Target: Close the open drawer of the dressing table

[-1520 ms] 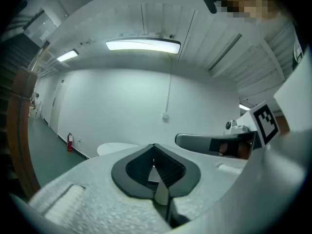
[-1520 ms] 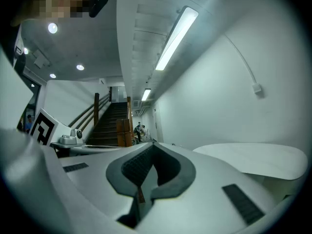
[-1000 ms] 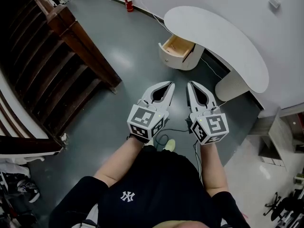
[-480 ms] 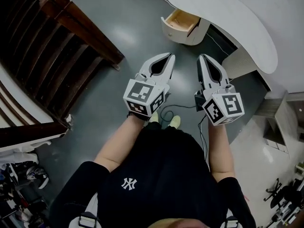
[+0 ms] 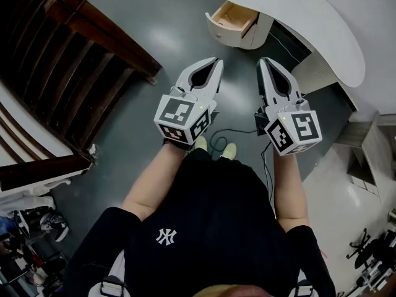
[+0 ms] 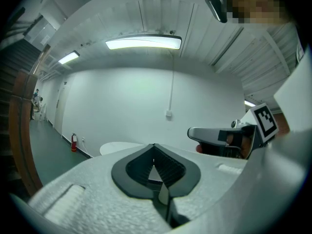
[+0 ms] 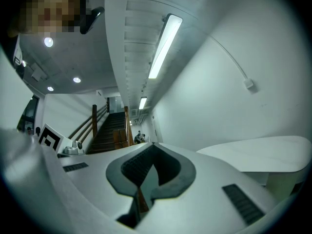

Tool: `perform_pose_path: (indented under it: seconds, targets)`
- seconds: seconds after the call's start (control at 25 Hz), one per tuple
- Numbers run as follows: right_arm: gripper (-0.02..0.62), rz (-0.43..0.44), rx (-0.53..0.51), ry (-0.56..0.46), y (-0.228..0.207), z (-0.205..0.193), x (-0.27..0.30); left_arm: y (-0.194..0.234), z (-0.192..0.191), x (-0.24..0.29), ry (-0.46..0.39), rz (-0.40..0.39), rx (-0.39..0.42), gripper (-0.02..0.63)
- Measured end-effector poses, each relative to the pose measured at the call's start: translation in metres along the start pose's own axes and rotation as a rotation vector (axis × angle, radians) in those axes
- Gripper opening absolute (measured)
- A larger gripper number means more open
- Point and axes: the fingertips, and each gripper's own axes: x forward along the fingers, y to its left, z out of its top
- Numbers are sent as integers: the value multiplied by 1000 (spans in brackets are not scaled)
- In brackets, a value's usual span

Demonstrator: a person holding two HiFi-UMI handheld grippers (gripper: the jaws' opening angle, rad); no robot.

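Observation:
The white dressing table (image 5: 309, 17) with its curved top stands at the top right of the head view. Its drawer (image 5: 232, 17) is pulled open, showing a pale wood inside, on the rounded cabinet beneath. My left gripper (image 5: 216, 60) and right gripper (image 5: 265, 60) are held side by side in the air, pointing toward the table and well short of the drawer. Both are shut with nothing between the jaws. In the left gripper view the gripper (image 6: 154, 145) points at the tabletop (image 6: 122, 147). The right gripper (image 7: 153, 144) has the tabletop (image 7: 263, 152) on its right.
A dark wooden staircase (image 5: 80, 60) fills the left. A black cable (image 5: 235, 130) lies on the grey floor by the person's feet (image 5: 213, 146). A red fire extinguisher (image 6: 74, 142) stands by the far wall. Pale furniture (image 5: 371, 159) sits at the right.
The person and both grippers have moved toward the dressing table; the drawer now sits higher in the head view. Both grippers stayed shut.

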Motion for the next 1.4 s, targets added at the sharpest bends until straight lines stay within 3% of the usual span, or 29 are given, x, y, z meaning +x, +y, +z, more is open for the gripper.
perform_pose_path:
  seconds: [0.28, 0.64, 1.0, 1.4]
  targets:
    - [15, 6, -4, 5, -14, -3, 3, -5, -9, 12, 17, 14, 5, 9]
    - [15, 1, 2, 35, -35, -20, 51, 30, -20, 53, 43, 8, -9, 9]
    - [15, -17, 1, 55, -65, -47, 165, 124, -46, 126, 89, -17, 22, 9]
    - [15, -118, 17, 112, -109, -95, 290, 236, -90, 208, 154, -84, 56, 9]
